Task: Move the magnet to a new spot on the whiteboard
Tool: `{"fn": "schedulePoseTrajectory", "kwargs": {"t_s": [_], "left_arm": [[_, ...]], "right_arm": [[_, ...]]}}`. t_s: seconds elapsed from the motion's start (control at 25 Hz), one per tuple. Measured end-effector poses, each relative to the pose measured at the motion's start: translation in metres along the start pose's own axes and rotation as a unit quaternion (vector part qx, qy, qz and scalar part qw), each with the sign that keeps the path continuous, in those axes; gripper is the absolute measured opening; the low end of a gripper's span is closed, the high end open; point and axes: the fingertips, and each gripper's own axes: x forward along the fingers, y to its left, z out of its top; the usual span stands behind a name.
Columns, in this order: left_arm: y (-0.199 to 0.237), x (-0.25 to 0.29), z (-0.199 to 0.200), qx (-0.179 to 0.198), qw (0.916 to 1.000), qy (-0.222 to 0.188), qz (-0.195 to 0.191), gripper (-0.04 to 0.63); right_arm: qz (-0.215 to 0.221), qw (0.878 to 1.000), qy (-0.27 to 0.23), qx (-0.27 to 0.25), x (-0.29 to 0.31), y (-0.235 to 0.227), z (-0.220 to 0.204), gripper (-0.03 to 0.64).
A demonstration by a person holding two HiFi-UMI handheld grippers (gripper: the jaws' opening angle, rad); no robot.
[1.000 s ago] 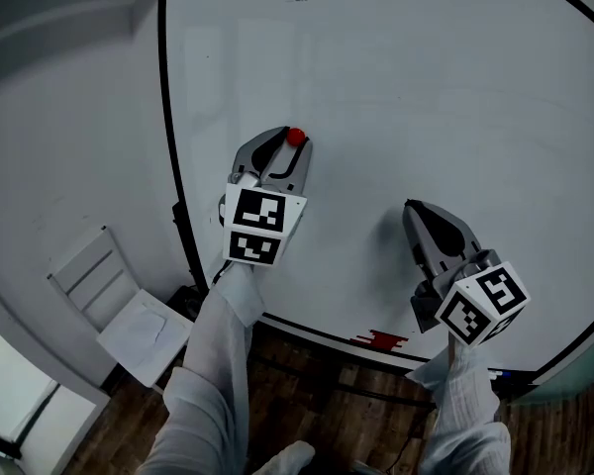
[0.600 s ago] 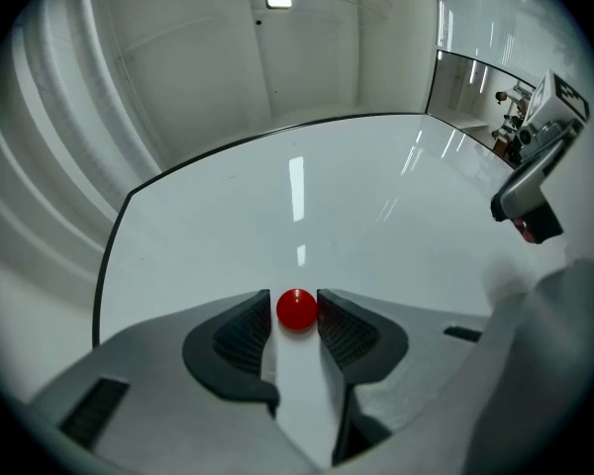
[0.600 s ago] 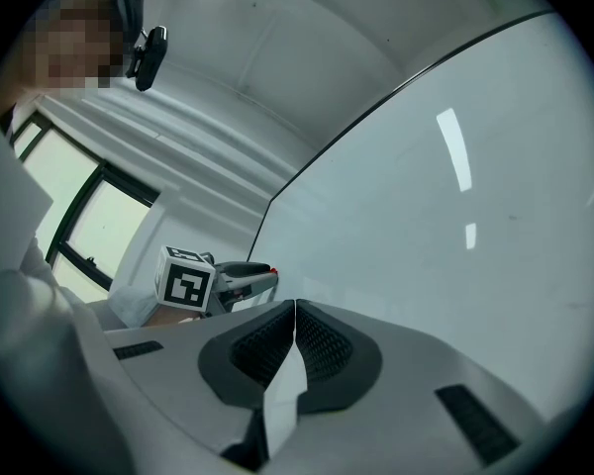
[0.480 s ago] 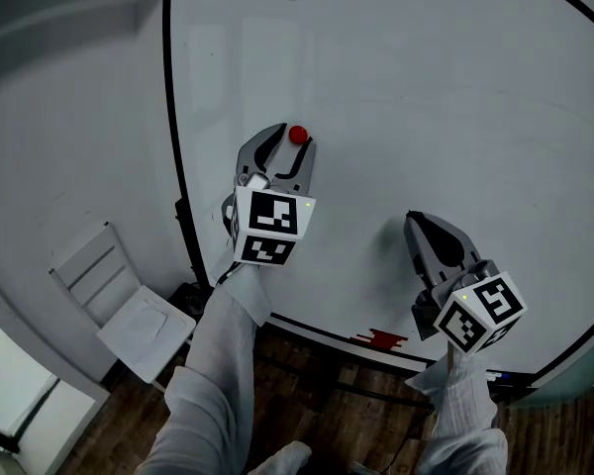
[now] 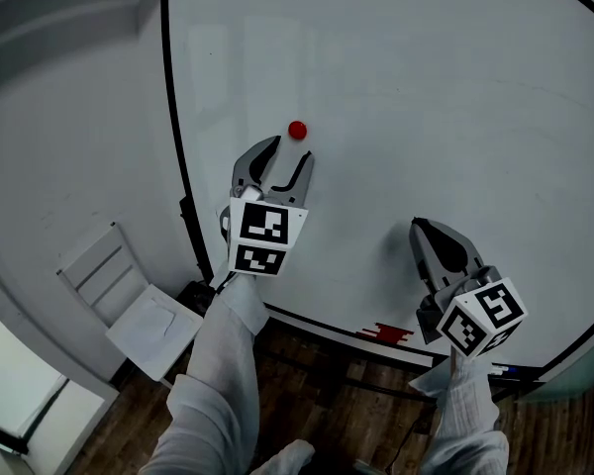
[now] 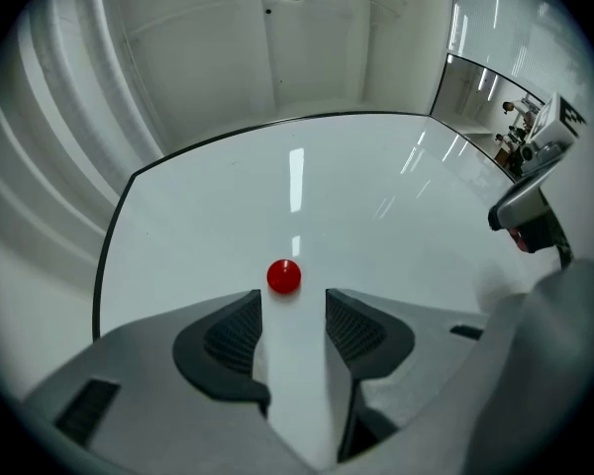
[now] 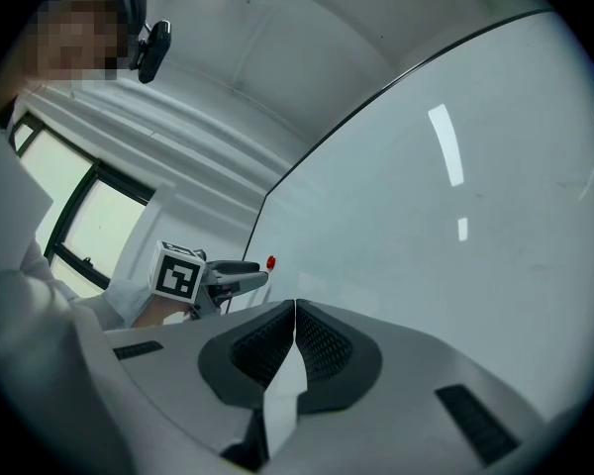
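- Held left hand-held gripper (image 5: 290, 151) just below the red magnet (image 5: 297, 130) in the head view, not touching it; left the magnet stuck on the whiteboard (image 5: 426, 117); held right hand-held gripper (image 5: 421, 228) lower, well off to the right.
- Had just been opening the jaws in the left gripper view; stood apart, nothing between the pads, magnet (image 6: 284, 276) just beyond the tips.
- Pressed together and empty in the right gripper view.
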Motion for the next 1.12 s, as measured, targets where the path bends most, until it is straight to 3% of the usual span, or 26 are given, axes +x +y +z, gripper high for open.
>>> {"fn": "schedulePoseTrajectory", "kwargs": {"t_s": [0.36, 0.8, 1.12], "left_arm": [[-0.014, -0.033, -0.028, -0.044, 0.9986, 0.025, -0.016, 0.195], [-0.064, -0.076, -0.045, -0.098, 0.9938, 0.042, -0.032, 0.195], [-0.107, -0.084, -0.053, -0.136, 0.9890, 0.041, -0.041, 0.193]], "right_arm": [[-0.015, 0.999, 0.013, -0.028, -0.024, 0.002, -0.016, 0.028], [-0.040, 0.999, 0.027, -0.008, -0.090, -0.012, -0.039, 0.028], [-0.060, 0.996, 0.048, 0.038, -0.130, -0.036, -0.062, 0.028]]}}
